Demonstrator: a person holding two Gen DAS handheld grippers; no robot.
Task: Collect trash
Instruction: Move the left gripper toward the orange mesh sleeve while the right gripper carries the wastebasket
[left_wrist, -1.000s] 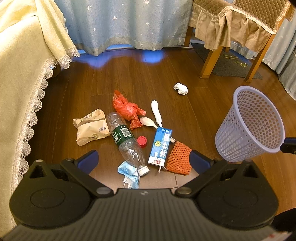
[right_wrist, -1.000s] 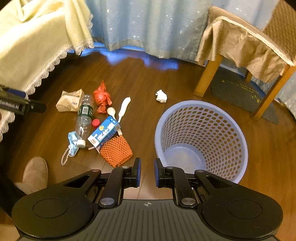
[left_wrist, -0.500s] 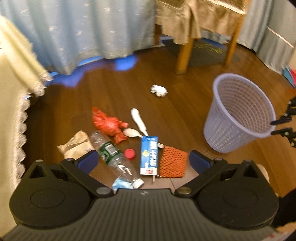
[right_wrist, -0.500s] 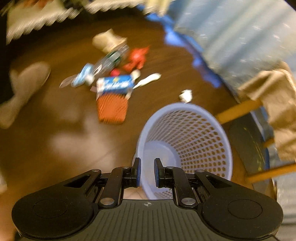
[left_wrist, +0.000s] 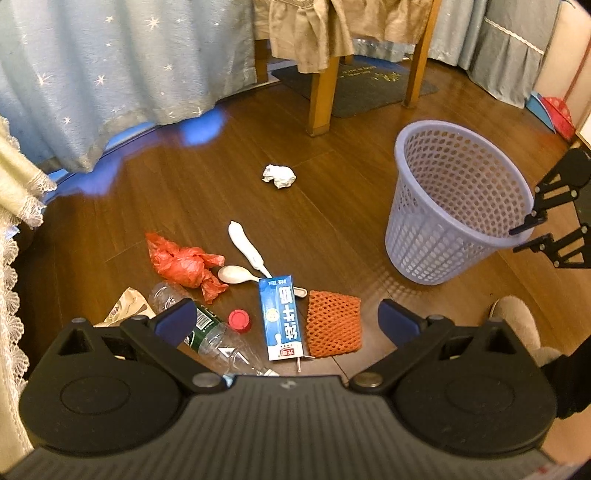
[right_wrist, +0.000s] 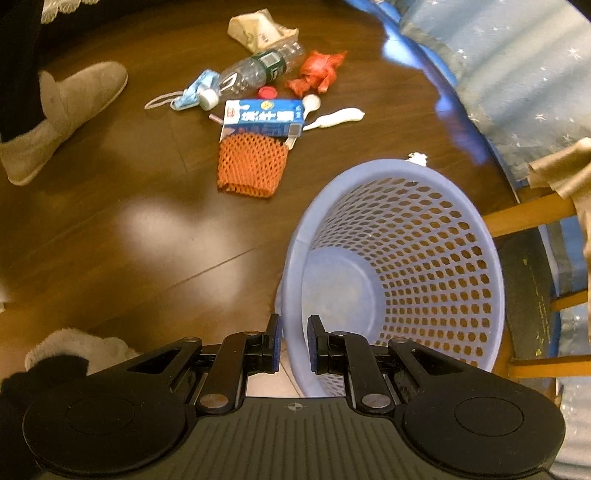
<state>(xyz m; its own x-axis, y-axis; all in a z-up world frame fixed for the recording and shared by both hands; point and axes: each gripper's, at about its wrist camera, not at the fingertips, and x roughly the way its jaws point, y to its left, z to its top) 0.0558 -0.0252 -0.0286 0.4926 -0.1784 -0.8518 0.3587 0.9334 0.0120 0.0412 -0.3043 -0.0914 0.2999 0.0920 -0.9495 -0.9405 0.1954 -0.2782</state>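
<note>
Right gripper (right_wrist: 294, 341), low centre of the right wrist view, has its two fingers pinched on the near rim of a lavender mesh basket (right_wrist: 480, 258) — one finger inside the wall, one outside, only a narrow gap showing. In the left wrist view that basket sits at the right of the frame, tilted, with the right gripper's black linkage at its far-right rim. Nothing is inside it yet.

Left gripper (left_wrist: 286, 321), at the bottom of the left wrist view, hangs spread wide and empty above the litter. Between and just beyond its blue pads lie a blue milk carton (left_wrist: 281, 319), an orange foam net (left_wrist: 334, 323) touching the carton's right side, a red bottle cap (left_wrist: 239, 319) and a clear plastic bottle (left_wrist: 207, 332). Further up the frame are a red plastic bag (left_wrist: 183, 264), a white plastic spoon (left_wrist: 236, 275) and a white wrapper (left_wrist: 245, 245); a crumpled tissue (left_wrist: 279, 176) lies alone at centre, well apart from the rest.

Likely risks: the thin rim hold may slip or let the light basket swing, so dropped items could miss. The carton, net and cap lie so close that a wide closing could catch two things or flick the cap away. The bottle would probably roll. A slippered foot (left_wrist: 517, 325) stands near the pile at lower right.
</note>
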